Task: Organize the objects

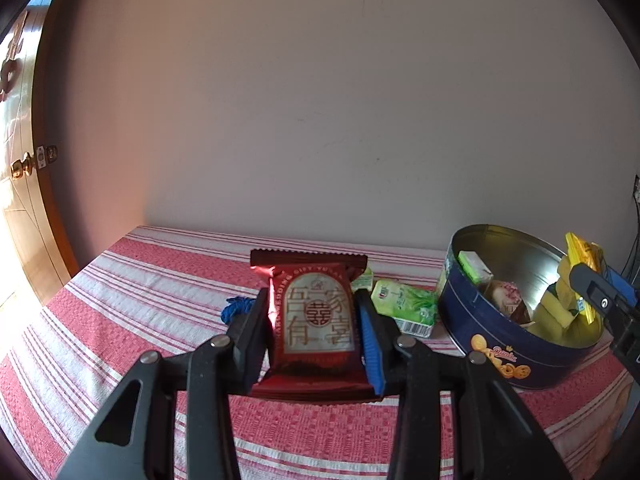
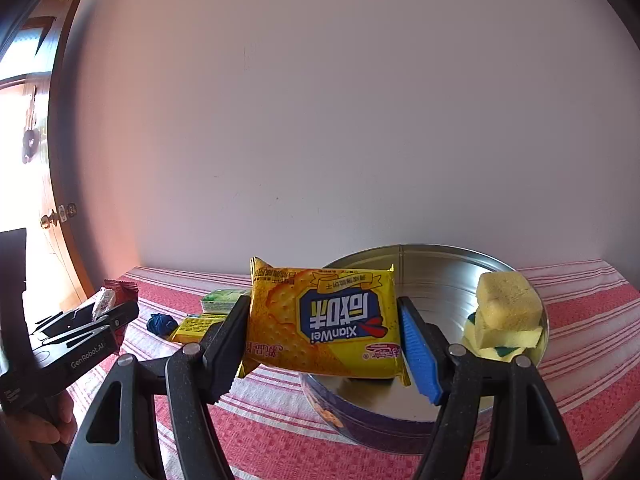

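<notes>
With the left gripper [image 1: 316, 320] clamping the red packet [image 1: 316, 320] above the counter [image 1: 120, 304] and the right gripper [image 2: 324, 332] pinching the yellow cracker pack [image 2: 324, 320] over the tin [image 2: 440, 280], both are risking colliding at its rim.

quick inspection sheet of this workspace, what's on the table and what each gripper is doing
surface: table under a red and white striped cloth, set against a plain wall
job's things: round blue cookie tin, open, holding a green packet, a pink-print snack and yellow sponges; red snack packet; yellow cracker packet
clutter: green packet lying beside the tin; blue yarn bundle; small yellow packet on the cloth
grippers: left gripper shut on the red snack packet; right gripper shut on the yellow cracker packet, held over the tin's near rim
cables: dark cables at the right edge, past the tin
surroundings: wooden door with brass knob at left
</notes>
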Demonstrator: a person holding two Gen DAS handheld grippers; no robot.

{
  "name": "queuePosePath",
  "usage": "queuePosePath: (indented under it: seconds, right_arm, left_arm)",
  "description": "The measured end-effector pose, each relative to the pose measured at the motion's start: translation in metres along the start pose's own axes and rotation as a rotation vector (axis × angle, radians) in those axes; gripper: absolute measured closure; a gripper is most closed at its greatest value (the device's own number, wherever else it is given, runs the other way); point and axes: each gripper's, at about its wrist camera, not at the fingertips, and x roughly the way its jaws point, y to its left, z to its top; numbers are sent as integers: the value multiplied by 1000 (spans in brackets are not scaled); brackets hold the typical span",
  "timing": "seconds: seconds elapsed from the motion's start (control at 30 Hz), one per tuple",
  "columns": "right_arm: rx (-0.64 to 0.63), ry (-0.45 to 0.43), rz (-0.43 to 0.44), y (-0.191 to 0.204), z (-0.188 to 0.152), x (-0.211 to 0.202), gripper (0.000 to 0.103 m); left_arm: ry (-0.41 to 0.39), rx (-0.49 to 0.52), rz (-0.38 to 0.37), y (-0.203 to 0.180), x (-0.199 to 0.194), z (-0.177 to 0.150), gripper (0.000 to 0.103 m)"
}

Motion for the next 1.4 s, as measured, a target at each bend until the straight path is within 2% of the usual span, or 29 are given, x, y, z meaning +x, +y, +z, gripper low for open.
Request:
queuePosePath:
  seconds: [0.43,0.6,0.73,1.13,1.4]
  right_arm:
    - [-2,-36,-197,-70,6,2,31]
    - [63,-30,-249,-103,8,4,31]
    - [81,-34,-287,-115,13,8,31]
    - [36,19,-338,-126,10,30,31]
    - [71,69,-314,-132,5,44,31]
  left_arm:
    - [-13,80,-133,-87,4,6,63]
    - [-4,106,-179,-116,11,6,63]
    - [8,132,-213,-142,18,5,63]
    - [56,179,-270,-199,32,-3,63]
    - [91,211,-281,-217,39,-12,63]
